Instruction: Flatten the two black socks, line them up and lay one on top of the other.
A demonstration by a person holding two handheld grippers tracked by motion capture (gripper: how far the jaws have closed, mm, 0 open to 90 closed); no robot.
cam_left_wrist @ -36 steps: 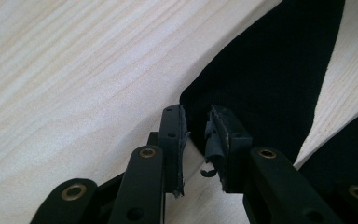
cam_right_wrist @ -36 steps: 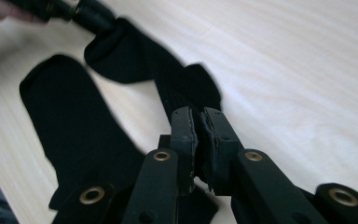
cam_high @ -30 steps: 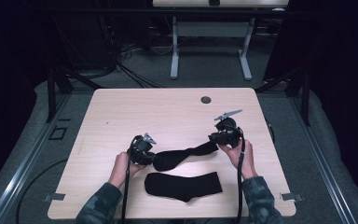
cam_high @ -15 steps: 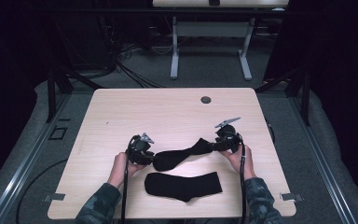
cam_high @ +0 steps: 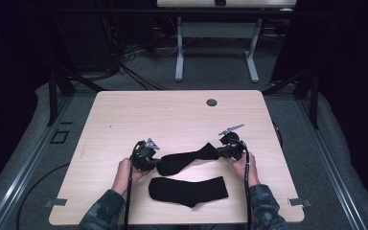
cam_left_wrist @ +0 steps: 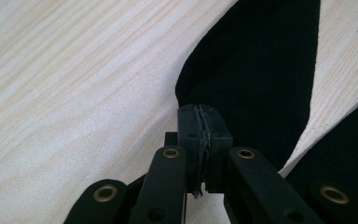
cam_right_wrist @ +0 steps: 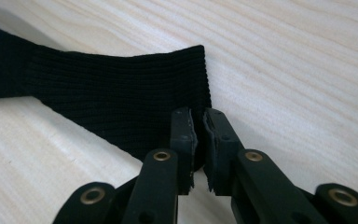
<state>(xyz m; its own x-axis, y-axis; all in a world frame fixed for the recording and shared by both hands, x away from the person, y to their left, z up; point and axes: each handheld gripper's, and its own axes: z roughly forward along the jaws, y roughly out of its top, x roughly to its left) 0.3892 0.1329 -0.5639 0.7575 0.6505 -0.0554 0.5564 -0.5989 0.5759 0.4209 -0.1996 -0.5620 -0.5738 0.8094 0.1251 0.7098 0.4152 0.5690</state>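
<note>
Two black socks on the table [cam_high: 124,115], near edge, between the person's hands. Far sock [cam_high: 187,158] stretched left to right between both grippers; near sock [cam_high: 188,191] lying flat and untouched, just beside it toward the person.

Left gripper [cam_high: 154,164] closed on the left end of the far sock; seen in the left gripper view as jaws pressed tight together with fabric edge pinched [cam_left_wrist: 200,122], having just been closing. Right gripper [cam_high: 220,149] likewise just closed, clamped on the right end, the ribbed cuff [cam_right_wrist: 186,79], at its corner; a thin slit left between the pads, cloth caught in it.

Judged progress: early to middle. Done so far: far sock seized at both ends, spread out roughly straight, low over or resting on the wood; whether fully lifted, impossible to tell. Left to do, as it appears: carrying the held sock over the near one, laying it down aligned, then pairing or folding the two together. Nothing yet stacked or folded. Small dark grommet [cam_high: 212,102] at the far side, well apart from the work.
</note>
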